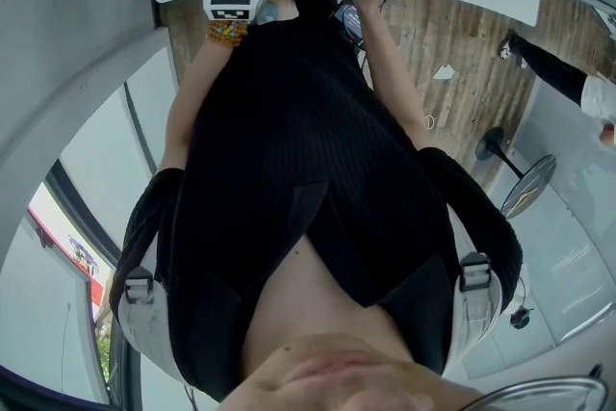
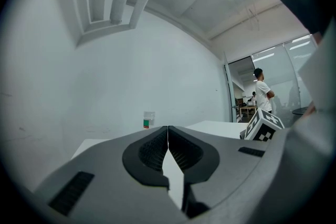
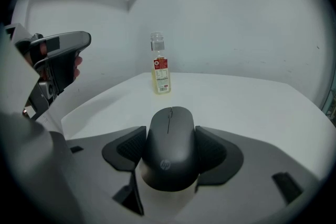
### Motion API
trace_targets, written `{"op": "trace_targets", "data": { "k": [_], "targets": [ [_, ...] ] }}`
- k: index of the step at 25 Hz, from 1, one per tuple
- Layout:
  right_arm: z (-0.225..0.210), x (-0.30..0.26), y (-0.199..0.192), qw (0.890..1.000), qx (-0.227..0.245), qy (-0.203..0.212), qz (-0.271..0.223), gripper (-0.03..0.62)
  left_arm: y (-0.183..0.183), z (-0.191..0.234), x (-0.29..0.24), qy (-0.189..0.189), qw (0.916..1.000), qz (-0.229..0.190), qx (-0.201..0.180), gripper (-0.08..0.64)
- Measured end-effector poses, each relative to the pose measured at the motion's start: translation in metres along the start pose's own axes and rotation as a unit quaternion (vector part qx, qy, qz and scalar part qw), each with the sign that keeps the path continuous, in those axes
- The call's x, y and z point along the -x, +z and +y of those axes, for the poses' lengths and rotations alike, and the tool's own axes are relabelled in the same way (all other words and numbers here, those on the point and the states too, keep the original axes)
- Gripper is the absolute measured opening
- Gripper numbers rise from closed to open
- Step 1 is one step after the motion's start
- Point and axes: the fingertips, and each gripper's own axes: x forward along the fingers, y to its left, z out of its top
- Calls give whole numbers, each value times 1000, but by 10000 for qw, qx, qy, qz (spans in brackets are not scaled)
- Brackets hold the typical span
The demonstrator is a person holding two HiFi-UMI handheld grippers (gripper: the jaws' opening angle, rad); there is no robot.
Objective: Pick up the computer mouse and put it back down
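Over the near edge of the white table [image 3: 252, 97]: right gripper [image 3: 169, 159] clamped on the computer mouse [image 3: 170, 134], dark pads pressed to both flanks, nose aimed at the bottle [image 3: 160, 72] standing far back by the wall. Cannot tell whether lifted or resting on the top; looks low either way. Left gripper [image 2: 168, 150] closed on nothing, tips meeting, idle off to the side.

Now the worries. Grips only smooth, curved sides, so could squirt forward out of the pads under a harder squeeze or a nose-down tilt. Could clatter if released with any height underneath. Could skid if opened during a sideways drag.

Room to work? Plenty of bare top ahead and out to the right. Bottle well apart, no threat. Tighter on the left, where the table's edge and corner run close and the other tool hangs nearby, apart from the mouse. Probably safer to set down straight below or slightly forward, not back toward the body.
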Motion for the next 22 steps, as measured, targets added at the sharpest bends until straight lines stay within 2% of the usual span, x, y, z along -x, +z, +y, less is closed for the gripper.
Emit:
{"op": "trace_targets", "data": {
  "k": [22],
  "targets": [
    [1,-18,-28,9988,9,0,487,281,-3,12,7,152,9999,62,4,14]
  ]
}}
